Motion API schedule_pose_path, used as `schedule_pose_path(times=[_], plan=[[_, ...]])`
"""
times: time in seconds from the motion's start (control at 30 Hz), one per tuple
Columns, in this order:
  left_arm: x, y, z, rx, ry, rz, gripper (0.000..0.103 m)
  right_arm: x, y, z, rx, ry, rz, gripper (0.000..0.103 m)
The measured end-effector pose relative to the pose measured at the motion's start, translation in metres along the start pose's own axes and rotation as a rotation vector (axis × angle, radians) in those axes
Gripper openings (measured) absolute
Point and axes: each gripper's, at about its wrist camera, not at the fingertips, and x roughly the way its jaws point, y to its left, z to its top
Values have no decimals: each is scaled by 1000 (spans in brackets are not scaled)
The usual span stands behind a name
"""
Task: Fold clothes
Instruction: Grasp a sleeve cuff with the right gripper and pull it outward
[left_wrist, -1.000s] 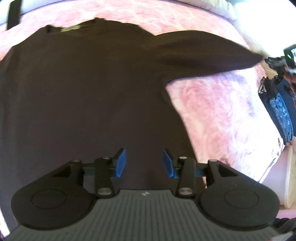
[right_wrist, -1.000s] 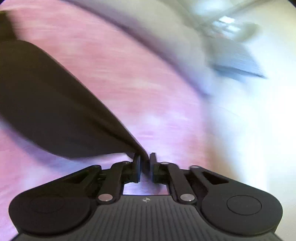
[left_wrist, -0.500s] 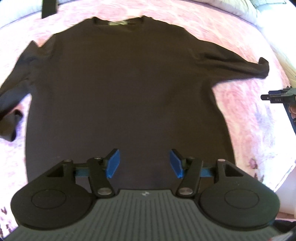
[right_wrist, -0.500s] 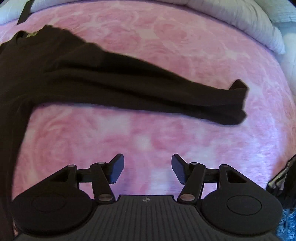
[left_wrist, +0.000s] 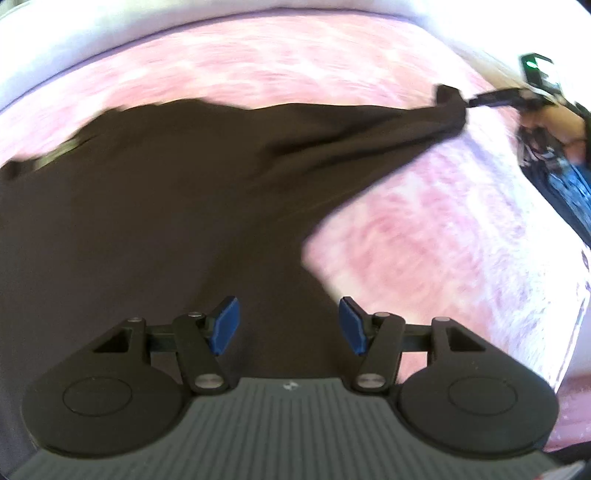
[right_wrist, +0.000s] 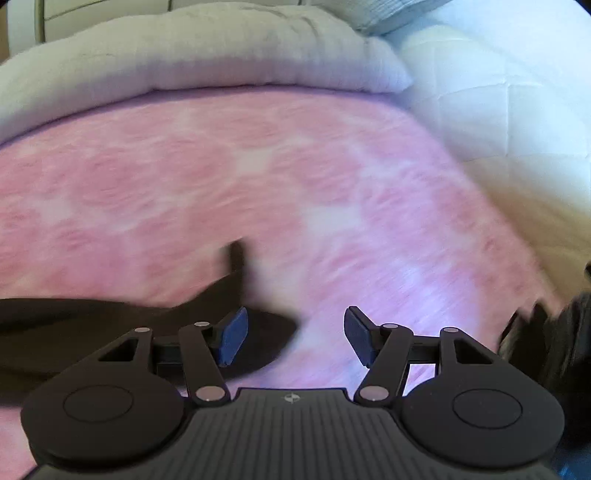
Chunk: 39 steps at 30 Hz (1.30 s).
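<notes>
A dark brown long-sleeved shirt (left_wrist: 147, 221) lies spread on a pink blanket (left_wrist: 424, 240). My left gripper (left_wrist: 290, 328) hovers open over the shirt's lower right part, with nothing between its blue pads. The shirt's right sleeve (left_wrist: 369, 136) stretches out to the right. At its cuff (left_wrist: 448, 99) the tips of my right gripper (left_wrist: 480, 99) show in the left wrist view. In the right wrist view my right gripper (right_wrist: 291, 334) is open, low over the blanket. The sleeve (right_wrist: 110, 317) ends beside its left finger, and the pads do not press on it. Both views are blurred.
A pale duvet (right_wrist: 221, 48) lies bunched along the far side of the blanket (right_wrist: 258, 166). A person's hand (left_wrist: 554, 118) and dark patterned clothing (left_wrist: 565, 184) are at the right. The bed's edge (left_wrist: 576, 314) drops away on the right.
My right gripper was shut on the sleeve, then opened and let it drop flat; it has since sunk back to the cuff. My left gripper opened wider and moved toward the shirt's right side.
</notes>
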Motion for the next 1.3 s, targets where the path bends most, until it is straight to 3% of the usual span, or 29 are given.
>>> schedule_pose_path(times=[0.03, 0.13, 0.27, 0.3, 0.33, 0.37, 0.47, 0.53, 0.6, 0.63, 0.7, 0.87, 0.97, 1.13, 1.2, 1.27, 1.3], plan=[[10, -7, 8, 24, 3, -13, 55, 12, -7, 3, -26, 9, -11, 62], [31, -23, 29, 87, 7, -43, 55, 48, -6, -2, -133, 63, 131, 61], [43, -32, 42, 117, 26, -61, 55, 61, 9, -14, -275, 9, 182, 60], [44, -32, 43, 120, 33, -61, 55, 61, 6, -15, -248, 22, 208, 54], [45, -32, 44, 120, 39, -58, 55, 61, 3, -15, -222, 35, 233, 27], [46, -31, 46, 120, 44, -57, 55, 54, 4, -16, -224, 46, 247, 16], [45, -27, 49, 111, 45, -53, 55, 24, -1, -16, -214, 10, 230, 8], [41, -25, 51, 98, 40, -56, 55, 7, -19, -17, -89, -48, 46, 10], [39, -24, 51, 91, 38, -55, 55, -5, -40, -20, 68, -58, -127, 33], [38, -23, 50, 89, 38, -52, 55, -7, -45, -24, 118, -28, -187, 56], [35, -22, 46, 84, 39, -50, 56, -10, -48, -35, 160, 21, -168, 56], [21, -14, 26, 38, 38, -26, 56, -32, -11, -43, 62, -26, 27, 54], [10, -5, 11, -4, 39, -3, 56, -34, 35, -38, -104, -67, 245, 54], [-5, 14, -18, -88, 50, 46, 58, -24, 120, -10, -482, -133, 503, 54], [-10, 22, -28, -131, 50, 65, 58, -12, 147, 4, -573, -101, 581, 57], [-16, 28, -35, -166, 43, 78, 58, 2, 169, 12, -662, -62, 617, 51], [-19, 30, -38, -177, 37, 83, 58, 7, 179, 14, -704, -73, 580, 50]])
